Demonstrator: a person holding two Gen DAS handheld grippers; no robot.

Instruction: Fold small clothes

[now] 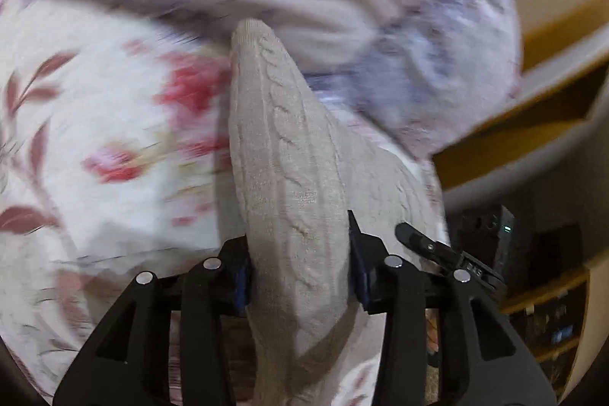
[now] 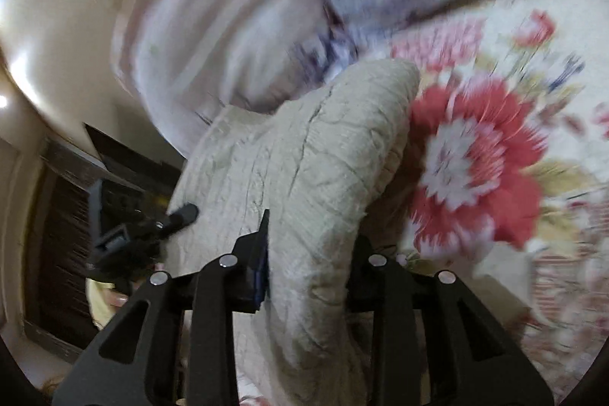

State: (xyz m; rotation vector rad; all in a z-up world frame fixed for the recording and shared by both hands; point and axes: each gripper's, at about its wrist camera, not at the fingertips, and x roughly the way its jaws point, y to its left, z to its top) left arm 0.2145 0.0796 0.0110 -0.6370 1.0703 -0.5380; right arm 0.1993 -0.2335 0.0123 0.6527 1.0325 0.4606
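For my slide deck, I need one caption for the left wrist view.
Left tool shut on a beige cable-knit garment above a floral bedsheet.

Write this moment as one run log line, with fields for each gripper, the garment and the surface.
left gripper: shut on beige knit garment | right gripper: shut on same garment | garment: lifted, bunched | surface: floral bedsheet | views: motion-blurred
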